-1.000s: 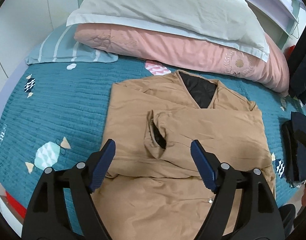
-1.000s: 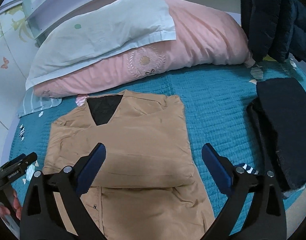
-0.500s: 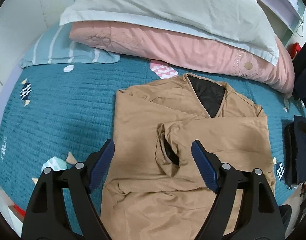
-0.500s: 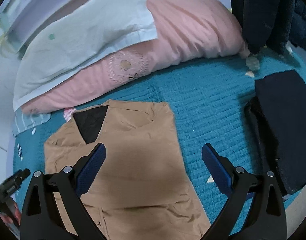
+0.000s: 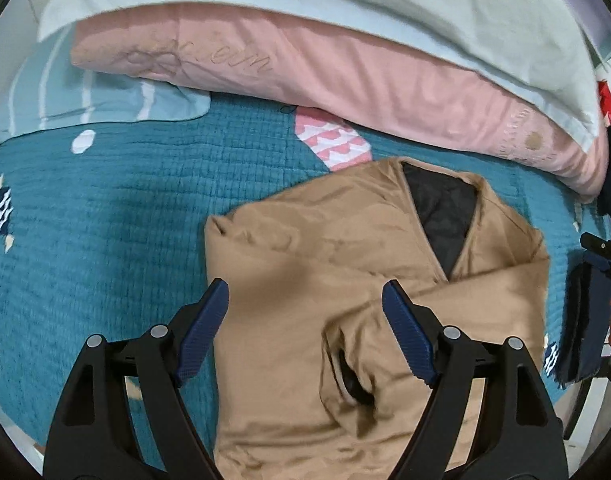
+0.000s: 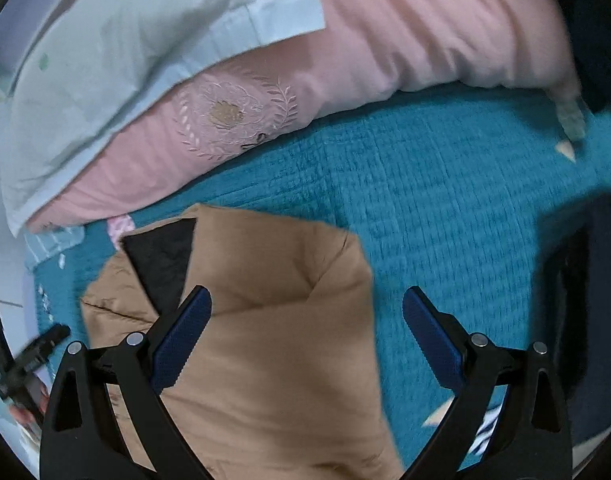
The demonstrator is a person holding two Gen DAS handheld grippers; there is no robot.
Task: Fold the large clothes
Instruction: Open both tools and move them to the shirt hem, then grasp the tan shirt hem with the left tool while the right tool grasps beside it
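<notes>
Left wrist view shows me my left tongs spread apart and empty above the tan jacket, which lies part-folded on the teal bedspread, collar toward the pink pillow. My right tongs are likewise apart, hanging over the jacket's right shoulder edge and bare bedspread.
</notes>
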